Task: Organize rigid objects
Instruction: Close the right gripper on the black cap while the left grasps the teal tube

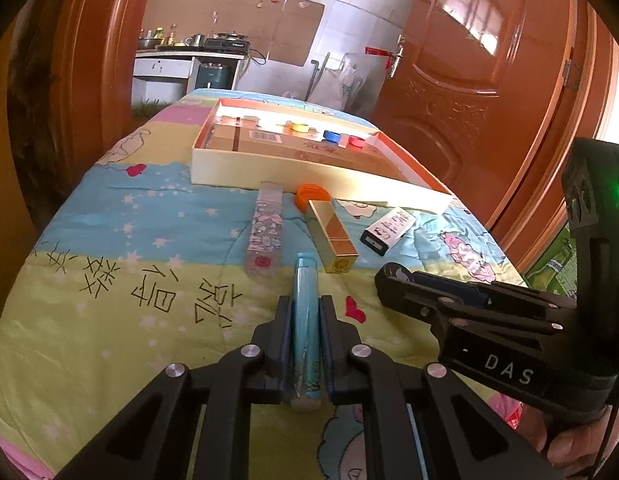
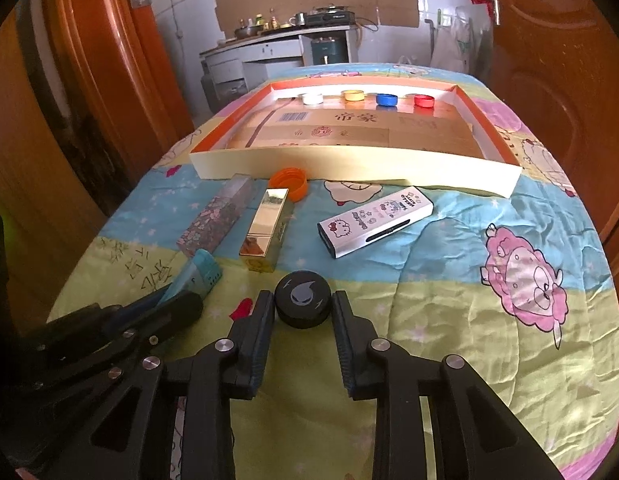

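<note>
My left gripper (image 1: 306,304) is shut on a long teal box (image 1: 306,280) that lies lengthwise between its pads on the quilt. In the right wrist view that teal box (image 2: 201,276) sticks out of the left gripper (image 2: 177,300) at the lower left. My right gripper (image 2: 303,298) is shut on a round black cap (image 2: 302,306) with a grey drop mark, low over the quilt. Ahead lie a gold box (image 2: 265,232), a flowered clear box (image 2: 217,220), a white cartoon-cat box (image 2: 377,220) and an orange cap (image 2: 289,184).
A shallow tray (image 2: 349,168) with orange inner walls sits further back on the bed, with white (image 2: 312,98), yellow (image 2: 353,95), blue (image 2: 386,99) and red (image 2: 424,101) caps along its far wall. Wooden doors flank the bed; a kitchen counter stands behind.
</note>
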{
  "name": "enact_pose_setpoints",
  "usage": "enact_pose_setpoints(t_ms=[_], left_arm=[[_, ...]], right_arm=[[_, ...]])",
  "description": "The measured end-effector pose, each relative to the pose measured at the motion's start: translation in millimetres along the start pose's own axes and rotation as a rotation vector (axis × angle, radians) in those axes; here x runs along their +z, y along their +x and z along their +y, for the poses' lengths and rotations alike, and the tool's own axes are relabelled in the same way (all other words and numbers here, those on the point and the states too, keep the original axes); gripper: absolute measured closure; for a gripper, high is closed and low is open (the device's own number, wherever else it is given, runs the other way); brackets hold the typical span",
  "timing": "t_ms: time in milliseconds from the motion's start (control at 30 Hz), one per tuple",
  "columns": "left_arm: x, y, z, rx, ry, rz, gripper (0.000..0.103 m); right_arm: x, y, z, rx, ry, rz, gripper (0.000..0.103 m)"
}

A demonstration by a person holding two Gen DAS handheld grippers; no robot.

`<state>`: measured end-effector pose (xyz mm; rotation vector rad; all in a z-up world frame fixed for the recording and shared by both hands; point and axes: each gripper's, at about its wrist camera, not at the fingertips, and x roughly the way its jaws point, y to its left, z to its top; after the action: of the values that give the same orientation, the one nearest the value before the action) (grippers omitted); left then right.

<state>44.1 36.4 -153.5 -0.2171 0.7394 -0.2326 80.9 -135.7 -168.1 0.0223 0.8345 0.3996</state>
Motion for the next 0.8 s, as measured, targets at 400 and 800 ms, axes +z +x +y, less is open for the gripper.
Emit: enact_pose_setpoints(t_ms=[400,800], left_arm=[[10,-24,-19,-0.018,0.035,-0.069,0.09],[34,-42,-32,-0.019,0.071,-0.128,0.09]], right_arm=[[4,-36,-8,0.05,0.046,-0.079,0.073],[10,-53,-5,0.066,0.04,-0.116,0.073]])
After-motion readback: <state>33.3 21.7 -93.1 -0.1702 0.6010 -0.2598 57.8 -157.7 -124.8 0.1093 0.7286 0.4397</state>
